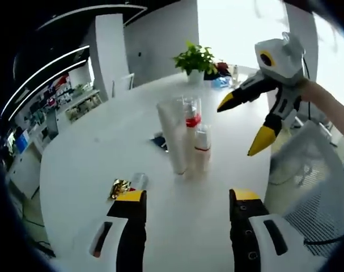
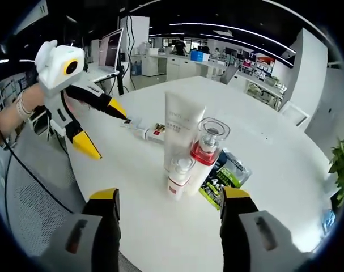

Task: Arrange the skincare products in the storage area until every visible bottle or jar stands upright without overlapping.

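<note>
- The left gripper point(image 1: 187, 204) has its jaws spread wide over the white counter point(image 1: 86, 164), nothing between them.
- Just ahead of its left jaw lies a small gold-wrapped item point(image 1: 119, 188) beside what seems a clear lying jar point(image 1: 138, 181), blurred.
- Ahead between the jaws stands an upright cluster: a tall white tube point(image 1: 173, 136), a clear bottle with a red band point(image 1: 191, 116), a short white bottle point(image 1: 202, 148).
- Beyond, a potted plant point(image 1: 195, 61).
- The right gripper point(image 2: 170, 204) has its jaws wide and empty; it hangs above the counter right of the cluster in the left gripper view.
- Ahead of its jaws, behind the cluster, lie a green sachet point(image 2: 228, 175) and a flat small box point(image 2: 154, 132).
</note>
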Demonstrator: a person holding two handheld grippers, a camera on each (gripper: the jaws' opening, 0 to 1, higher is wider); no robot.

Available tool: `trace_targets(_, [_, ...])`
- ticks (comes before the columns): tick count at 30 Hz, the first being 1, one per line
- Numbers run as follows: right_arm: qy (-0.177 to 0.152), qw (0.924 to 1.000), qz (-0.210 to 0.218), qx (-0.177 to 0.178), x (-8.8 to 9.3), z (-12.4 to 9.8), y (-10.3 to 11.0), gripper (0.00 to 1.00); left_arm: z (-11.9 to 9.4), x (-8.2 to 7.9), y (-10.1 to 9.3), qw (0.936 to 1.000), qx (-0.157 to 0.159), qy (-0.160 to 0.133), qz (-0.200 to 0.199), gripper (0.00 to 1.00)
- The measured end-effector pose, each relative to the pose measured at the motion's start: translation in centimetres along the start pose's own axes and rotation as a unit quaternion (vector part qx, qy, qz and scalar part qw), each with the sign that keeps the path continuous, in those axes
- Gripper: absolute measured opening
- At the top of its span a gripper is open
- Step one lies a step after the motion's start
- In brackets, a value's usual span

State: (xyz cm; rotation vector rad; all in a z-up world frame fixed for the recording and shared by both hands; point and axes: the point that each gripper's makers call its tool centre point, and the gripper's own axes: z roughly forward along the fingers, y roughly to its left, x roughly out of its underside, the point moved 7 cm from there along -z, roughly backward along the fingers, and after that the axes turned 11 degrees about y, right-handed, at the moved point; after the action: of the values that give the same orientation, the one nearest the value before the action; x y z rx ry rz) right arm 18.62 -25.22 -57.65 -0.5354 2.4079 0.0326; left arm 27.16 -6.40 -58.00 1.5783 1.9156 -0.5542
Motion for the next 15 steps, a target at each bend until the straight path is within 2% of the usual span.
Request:
trace_targets(3, [-0.004, 1.0, 0.0, 0.004, -0.3, -0.6, 0.0, 0.8, -0.8, 0.1, 0.2, 1.0, -0.004, 0.002, -0.003, 0.59])
trace_targets(7, [-0.009, 0.9999, 0.0, 0.014, -0.5, -1.3, 0.0, 0.86, -1.7, 0.3, 0.7, 0.9997, -0.021, -0.001, -0.01, 0.67])
trace_targets(15, [-0.017, 0.9996, -0.009, 0.023, -1.2, -2.4, 0.5, 0.93, -3.6, 0.6, 1.4, 0.9989, -0.041, -0.009, -0.02, 0.76])
